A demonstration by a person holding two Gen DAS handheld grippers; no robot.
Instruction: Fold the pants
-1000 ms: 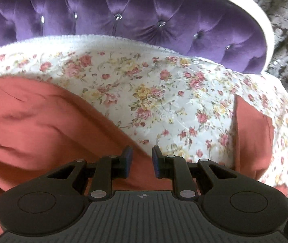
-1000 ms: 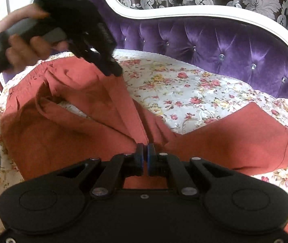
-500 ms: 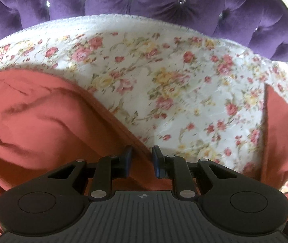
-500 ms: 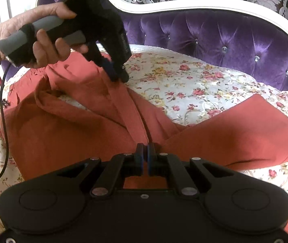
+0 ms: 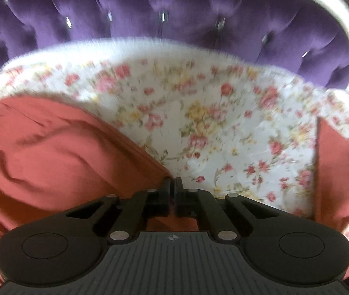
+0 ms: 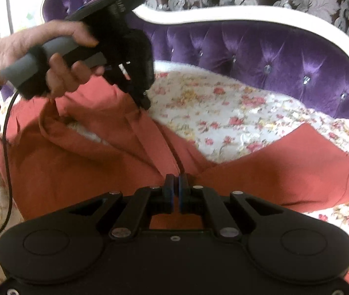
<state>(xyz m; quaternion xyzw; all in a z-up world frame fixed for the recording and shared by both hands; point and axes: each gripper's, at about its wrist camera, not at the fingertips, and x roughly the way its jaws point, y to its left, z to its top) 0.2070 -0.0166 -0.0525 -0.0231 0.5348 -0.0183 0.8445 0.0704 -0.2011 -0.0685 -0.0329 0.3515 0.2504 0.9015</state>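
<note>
In the right wrist view, upper left, the left gripper (image 6: pixel 146 103) is held in a person's hand (image 6: pixel 51 56) w/ tips pinched on the edge of the rust-red cotton pants (image 6: pixel 88 162), which are spread across the floral quilted bedspread (image 6: pixel 223 113). At lower centre the right gripper (image 6: pixel 176 184) is clamped tight on a pants fold at the crotch. The tufted purple velvet headboard (image 6: pixel 260 54) is seen behind, upper right.

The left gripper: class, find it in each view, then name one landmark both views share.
Left wrist view: left gripper, bottom centre, jaws shut at the pants' edge.
Right wrist view: left gripper, upper left, held by a hand.
Shared landmark: purple tufted backrest.
</note>
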